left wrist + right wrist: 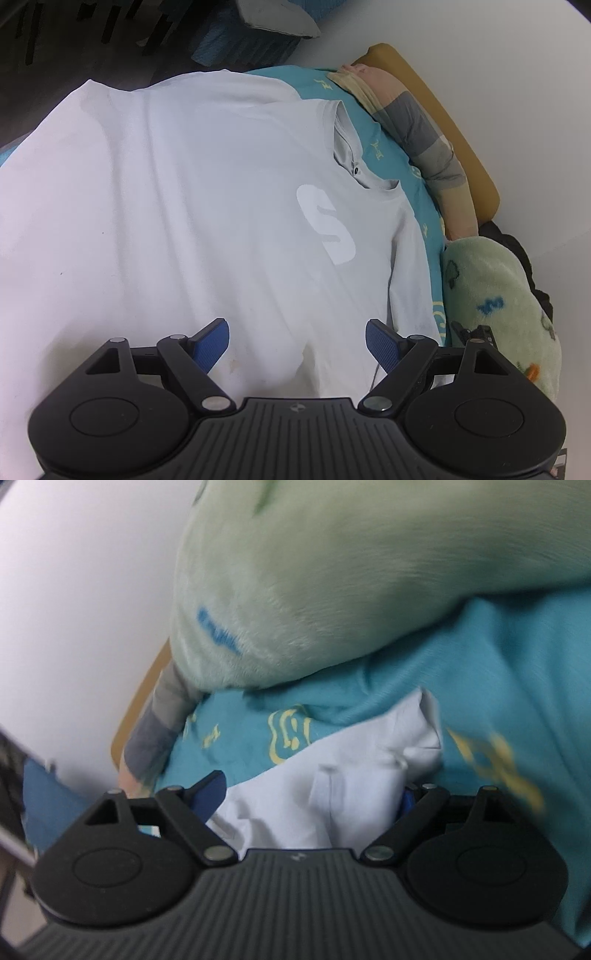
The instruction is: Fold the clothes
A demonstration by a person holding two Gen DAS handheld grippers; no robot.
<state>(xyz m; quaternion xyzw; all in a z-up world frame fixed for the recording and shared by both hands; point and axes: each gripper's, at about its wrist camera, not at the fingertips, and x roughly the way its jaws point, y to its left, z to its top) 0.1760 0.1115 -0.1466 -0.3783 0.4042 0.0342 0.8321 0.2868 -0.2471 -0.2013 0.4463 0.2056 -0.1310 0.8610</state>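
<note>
1. White T-shirt [207,206] spread flat across teal bedsheet [399,147], collar toward plaid pillow [417,129].
2. Left gripper [297,345] wide open above shirt, holding nothing.
3. Right gripper [314,797] wide open, bunched shirt cloth [332,775] lying loose between jaws.

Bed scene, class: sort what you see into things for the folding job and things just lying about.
For the job:
white T-shirt
left claw
right claw

Lying about:
teal sheet
green blanket
checked cloth
headboard
</note>
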